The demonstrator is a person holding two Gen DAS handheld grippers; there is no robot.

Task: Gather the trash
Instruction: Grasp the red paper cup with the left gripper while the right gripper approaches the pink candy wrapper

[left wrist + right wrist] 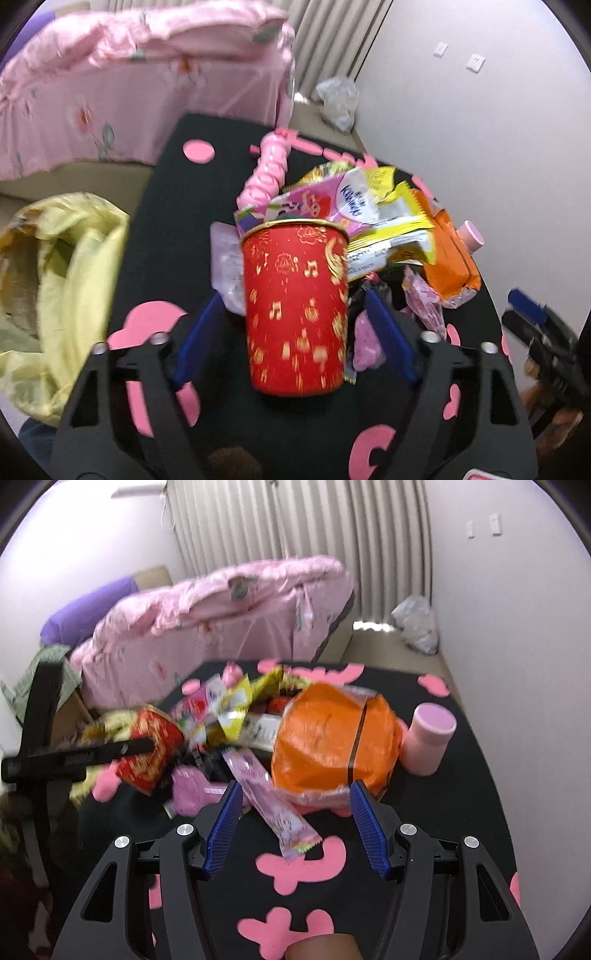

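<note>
Red cup upright between left gripper jaws, pads spread, not yet pressing | right gripper released, orange bag just ahead | advice: centre the cup, squeeze gently at mid-wall, keep it upright.

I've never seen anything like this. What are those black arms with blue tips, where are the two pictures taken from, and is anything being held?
They are two hand-held grippers, each carried by a person, each with a camera looking along its two blue-padded fingers. One picture comes from the left gripper, the other from the right gripper.

On the black table with pink shapes lies a heap of trash: a red paper cup, snack wrappers, an orange bag, a pink bottle and a long pink sachet.

The left gripper's fingers stand either side of the cup with gaps showing, so nothing is gripped yet. The right gripper is open, empty.
</note>
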